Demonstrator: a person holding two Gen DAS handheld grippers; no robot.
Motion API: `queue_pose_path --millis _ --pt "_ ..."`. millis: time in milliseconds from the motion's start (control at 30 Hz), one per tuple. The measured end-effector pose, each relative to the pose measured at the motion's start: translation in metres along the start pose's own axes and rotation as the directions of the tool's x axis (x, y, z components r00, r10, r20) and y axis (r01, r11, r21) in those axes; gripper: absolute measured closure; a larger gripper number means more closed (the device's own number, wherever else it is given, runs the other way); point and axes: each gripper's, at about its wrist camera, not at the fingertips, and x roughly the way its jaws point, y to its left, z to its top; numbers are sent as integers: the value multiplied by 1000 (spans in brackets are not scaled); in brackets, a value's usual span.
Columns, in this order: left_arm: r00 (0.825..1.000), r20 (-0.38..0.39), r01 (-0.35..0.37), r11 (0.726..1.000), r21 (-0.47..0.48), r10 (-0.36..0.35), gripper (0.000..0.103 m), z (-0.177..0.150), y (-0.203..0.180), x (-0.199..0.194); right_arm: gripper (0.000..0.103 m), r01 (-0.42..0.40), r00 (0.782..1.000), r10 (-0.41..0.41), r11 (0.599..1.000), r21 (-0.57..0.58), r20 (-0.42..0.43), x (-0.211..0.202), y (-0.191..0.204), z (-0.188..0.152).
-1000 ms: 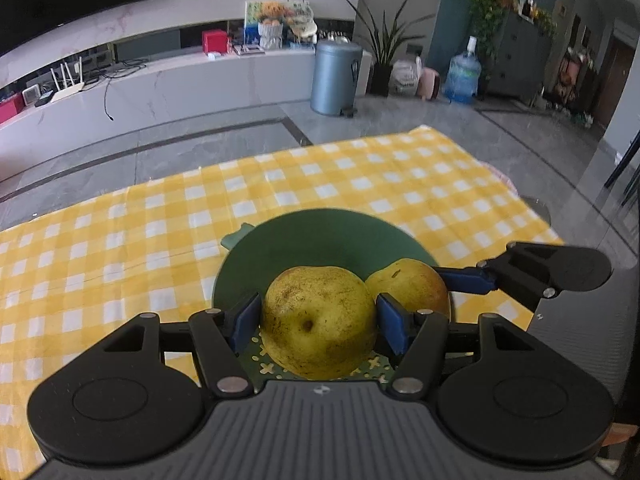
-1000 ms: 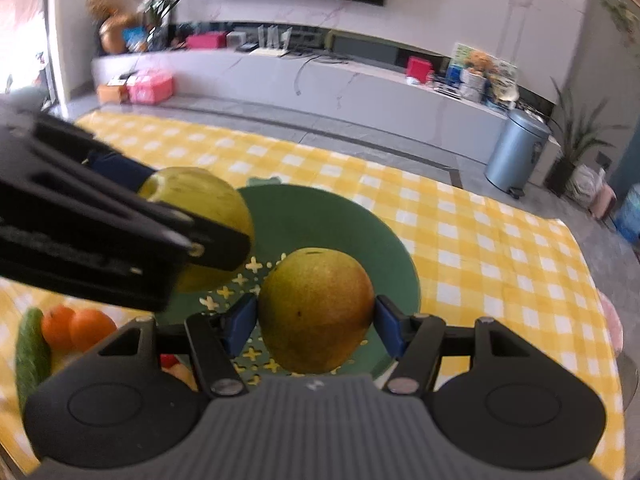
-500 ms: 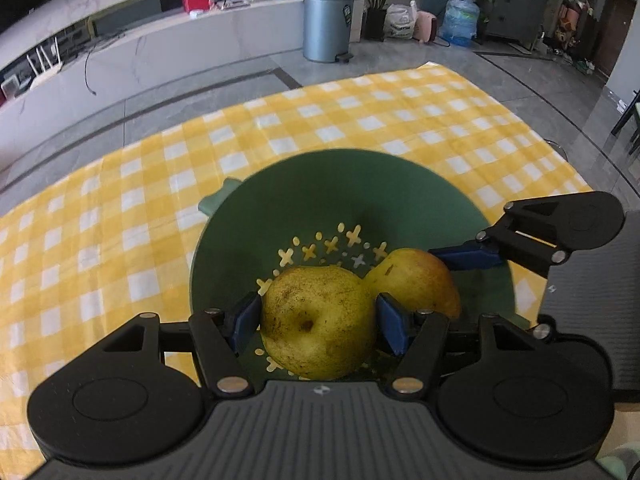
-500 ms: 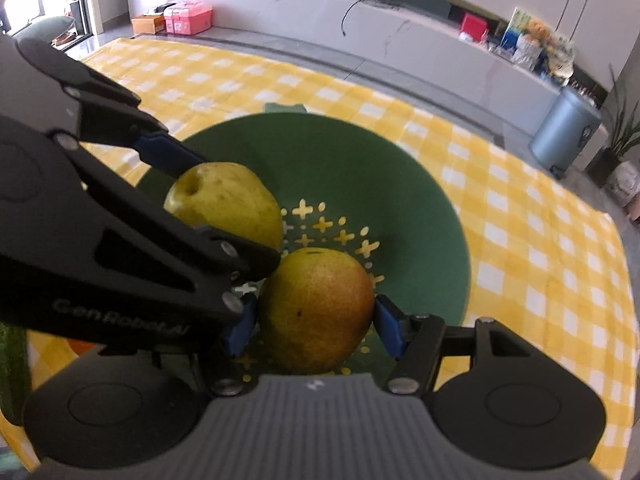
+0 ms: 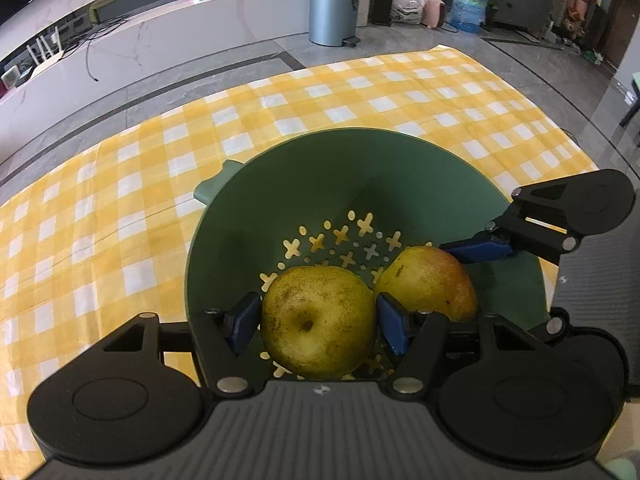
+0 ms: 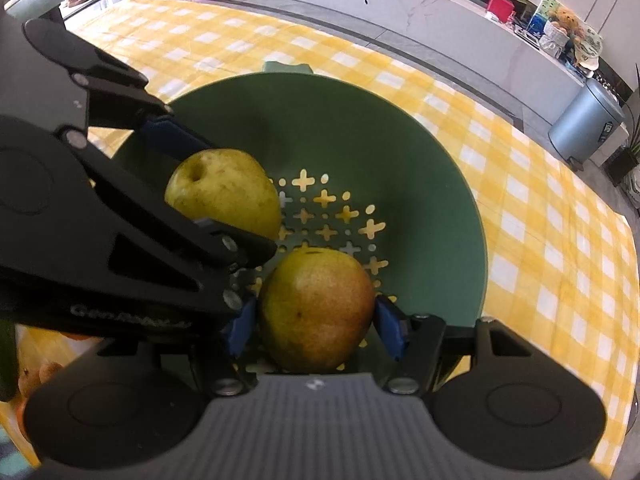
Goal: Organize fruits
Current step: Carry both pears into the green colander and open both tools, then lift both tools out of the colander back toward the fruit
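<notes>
Checked cloth [image 5: 120, 208] | green colander [image 5: 320, 168] | left gripper [image 5: 316, 320] grasps yellow pear [image 5: 316, 324] | right gripper [image 6: 314, 320] grasps reddish pear [image 6: 316, 308], seemingly touching bottom

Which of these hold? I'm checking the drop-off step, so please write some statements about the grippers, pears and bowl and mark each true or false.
1. The left gripper holds a yellow-green pear. True.
2. The right gripper is empty. False: its pads clamp a reddish pear.
3. Both pears are over the green colander bowl. True.
4. The bowl's bottom is solid. False: it has cross-shaped holes.
5. The checked cloth is blue. False: yellow and white.
</notes>
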Motion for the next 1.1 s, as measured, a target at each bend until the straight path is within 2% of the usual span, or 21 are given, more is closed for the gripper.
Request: queue_pose_path --millis 300,400,667,767,867,1000,1100 --pt "999 7 -50 999 4 50 30 0 -4 5 42 11 1000 -11 1000 -11 -25 -1 -1 3" --pt "998 34 -57 998 -12 57 26 0 -3 2 42 13 999 -13 1000 -2 -31 1 -1 5" --pt "993 92 -62 996 -60 68 24 0 0 -19 28 23 1000 -23 999 33 -10 -14 -4 9" --pt "989 131 -66 996 -57 73 24 0 -2 -38 26 46 998 -49 997 53 40 -29 -2 6" --pt "982 167 -81 996 -38 86 24 -2 -6 -61 20 73 991 -83 993 96 108 -47 2 2" --pt "976 196 -93 996 -2 92 24 -12 -11 -94 20 100 974 -132 979 175 184 -73 12 -10" --pt "975 205 -89 996 21 82 24 -25 -14 -116 20 90 957 -153 965 248 247 -94 21 -24"
